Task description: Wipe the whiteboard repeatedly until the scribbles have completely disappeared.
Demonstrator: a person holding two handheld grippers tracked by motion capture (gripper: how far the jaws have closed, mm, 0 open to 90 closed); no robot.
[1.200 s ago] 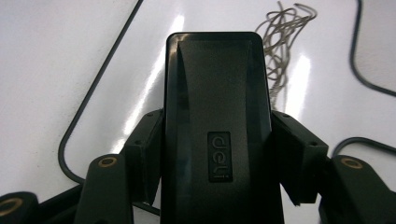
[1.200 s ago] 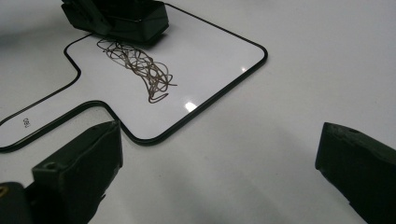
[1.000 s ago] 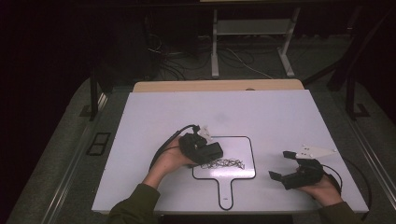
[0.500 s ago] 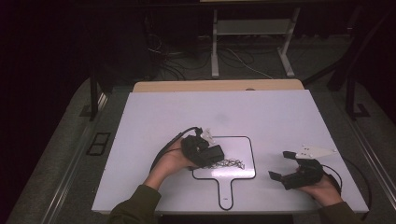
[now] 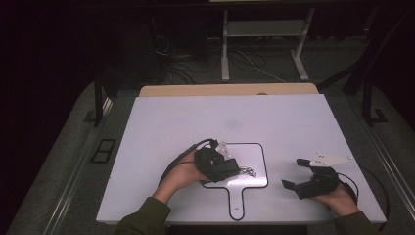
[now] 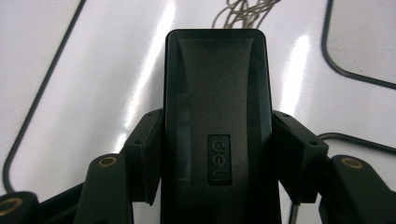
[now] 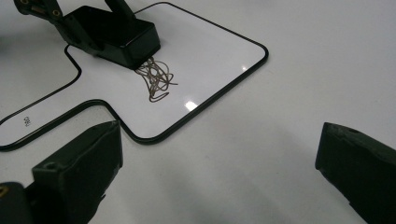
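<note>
Two hand-held grippers work over the white table point(image 5: 161, 127). The left hand-held gripper point(image 5: 230, 169) clamps a black eraser block point(image 6: 217, 116), which lies on the small whiteboard point(image 5: 257, 152), its front edge touching a scribble point(image 7: 156, 79). The right hand-held gripper point(image 5: 293, 174), jaws wide and holding nothing, rests on the table beside the whiteboard, well apart from the eraser. Nothing lies between them.

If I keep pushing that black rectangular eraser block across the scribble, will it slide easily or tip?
The black rectangular eraser block looks rigid and is clamped squarely on both sides by the left gripper, so tipping seems unlikely. The paddle-shaped whiteboard shows glossy glare, so it will probably glide easily.
</note>
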